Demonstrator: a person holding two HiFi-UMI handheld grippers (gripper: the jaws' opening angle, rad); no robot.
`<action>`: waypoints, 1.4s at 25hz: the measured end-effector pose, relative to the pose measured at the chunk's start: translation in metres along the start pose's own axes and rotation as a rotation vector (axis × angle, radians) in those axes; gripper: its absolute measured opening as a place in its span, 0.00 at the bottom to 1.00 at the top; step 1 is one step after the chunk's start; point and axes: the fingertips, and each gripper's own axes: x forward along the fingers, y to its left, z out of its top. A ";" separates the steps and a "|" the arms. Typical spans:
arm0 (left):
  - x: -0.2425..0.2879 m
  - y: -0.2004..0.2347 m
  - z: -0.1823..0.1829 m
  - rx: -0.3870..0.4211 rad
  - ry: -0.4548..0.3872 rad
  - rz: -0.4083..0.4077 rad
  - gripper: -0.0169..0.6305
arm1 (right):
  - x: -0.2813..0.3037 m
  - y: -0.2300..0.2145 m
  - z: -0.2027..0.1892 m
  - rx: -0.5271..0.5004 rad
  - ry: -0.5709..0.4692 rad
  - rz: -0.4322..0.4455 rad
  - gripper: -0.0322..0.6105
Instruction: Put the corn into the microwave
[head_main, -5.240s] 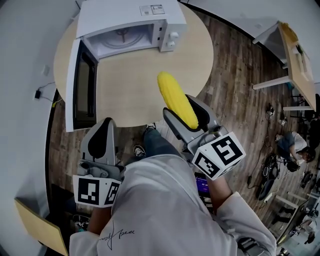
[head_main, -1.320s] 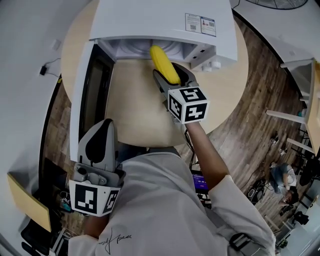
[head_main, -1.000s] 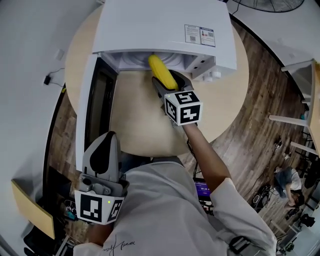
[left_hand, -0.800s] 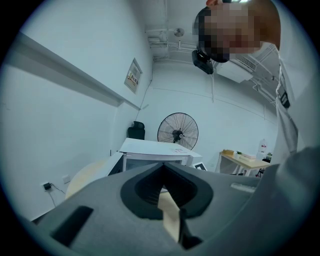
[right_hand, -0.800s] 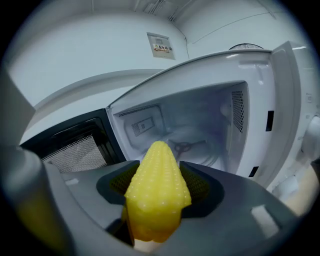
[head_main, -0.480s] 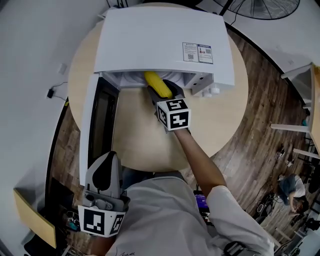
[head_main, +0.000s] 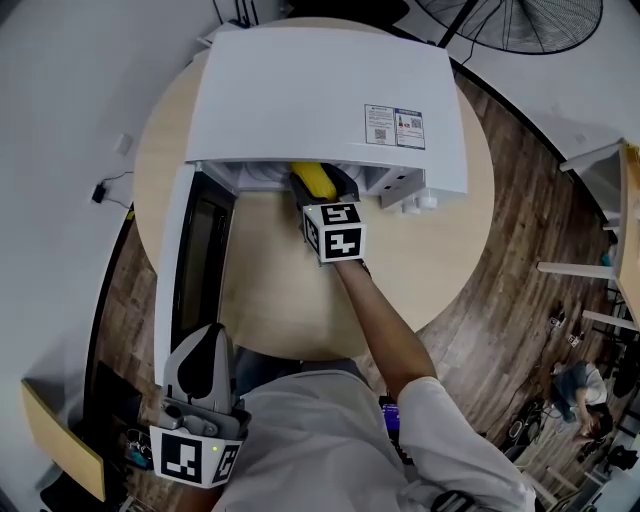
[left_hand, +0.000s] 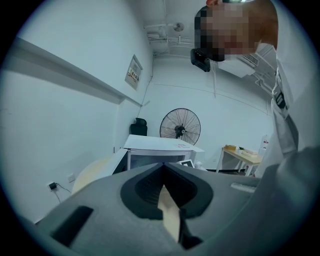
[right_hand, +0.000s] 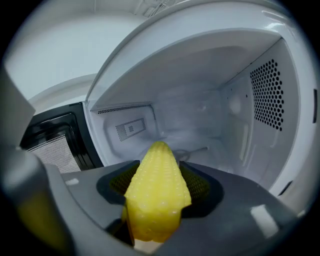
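Pushed toward 12 o'clock, nosing corn (right_hand: 156, 195), clamped in right gripper (head_main: 322, 184), into microwave (head_main: 320, 100); seems nearly ready to release. Leaves left gripper (head_main: 204, 345) closed, empty.

A white short-sleeved T-shirt (head_main: 330, 440) is worn; the right sleeve (head_main: 455, 425) is seen loose and creased. Left gripper (head_main: 204, 342) and right gripper (head_main: 318, 182): grey moulded shells, rounded toward the tips, lined with black ribbed pads. A white cube printed with black square markers is fixed at the rear of each: left cube (head_main: 190, 462), right cube (head_main: 335, 232). A small black head camera (left_hand: 202, 58) is recorded in the left gripper view.
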 end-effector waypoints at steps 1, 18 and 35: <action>0.000 0.000 -0.001 0.000 0.004 0.001 0.01 | 0.002 -0.001 0.000 -0.002 -0.004 -0.006 0.46; 0.005 0.009 -0.009 -0.030 0.023 0.008 0.01 | 0.043 -0.013 0.007 -0.019 -0.020 -0.086 0.46; 0.012 0.003 -0.009 -0.033 0.030 -0.012 0.01 | 0.050 -0.026 0.006 -0.155 0.032 -0.159 0.46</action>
